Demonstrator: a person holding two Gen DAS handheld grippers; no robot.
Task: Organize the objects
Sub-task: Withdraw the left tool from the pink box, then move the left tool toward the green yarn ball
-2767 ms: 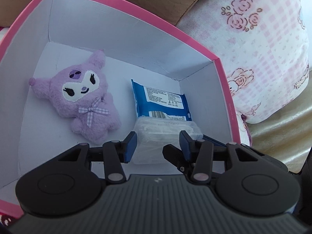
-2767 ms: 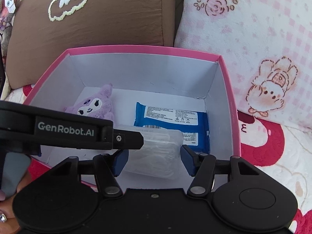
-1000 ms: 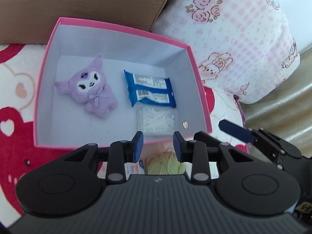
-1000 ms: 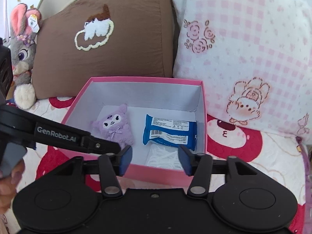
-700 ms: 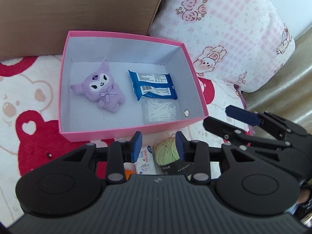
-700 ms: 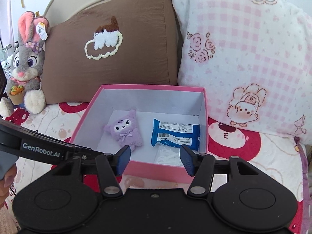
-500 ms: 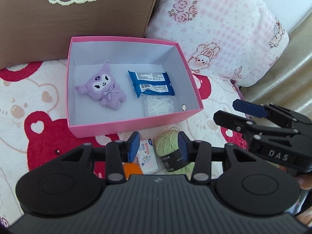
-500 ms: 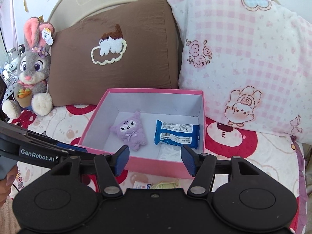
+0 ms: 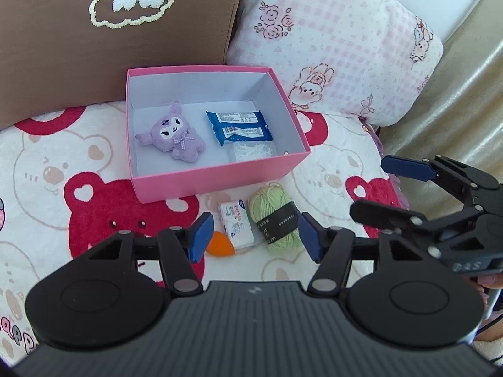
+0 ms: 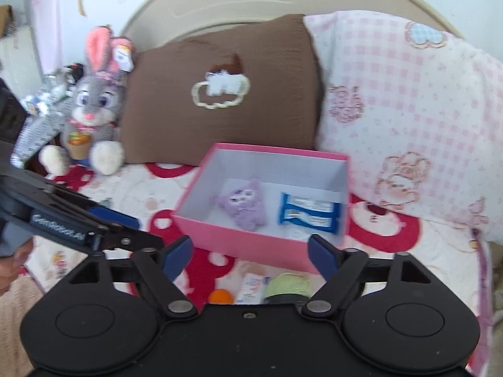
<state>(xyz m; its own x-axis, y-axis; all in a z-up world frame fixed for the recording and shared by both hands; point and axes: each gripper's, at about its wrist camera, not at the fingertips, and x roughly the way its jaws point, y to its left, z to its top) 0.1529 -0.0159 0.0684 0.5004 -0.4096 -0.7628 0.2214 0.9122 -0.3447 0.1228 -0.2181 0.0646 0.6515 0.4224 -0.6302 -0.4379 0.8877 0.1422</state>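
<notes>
Fleece bedding printed with red and cream bears covers the bed [image 9: 44,163], which carries every item; a brown pillow [image 9: 116,31] and a pink checked pillow [image 9: 339,50] lean at the far side. Just in front of them sits the pink box [image 9: 220,174], open-topped, apparently serving as the collection container. It holds a purple plush [image 9: 176,138] at left, a blue wipes packet [image 9: 240,127] at right, and a clear packet of white sticks [image 9: 251,152] just nearer than the wipes. Three items lie outside, near the box's near wall, likely awaiting transfer: a green yarn ball [image 9: 276,218], a small white packet [image 9: 236,224] beside it, and an orange piece [image 9: 220,245] at left. The left gripper [image 9: 256,235] hovers above these with jaws spread wide and empty, framing the yarn and packet. The right gripper [image 10: 250,253] is likewise wide and empty, held back clear of the box.
</notes>
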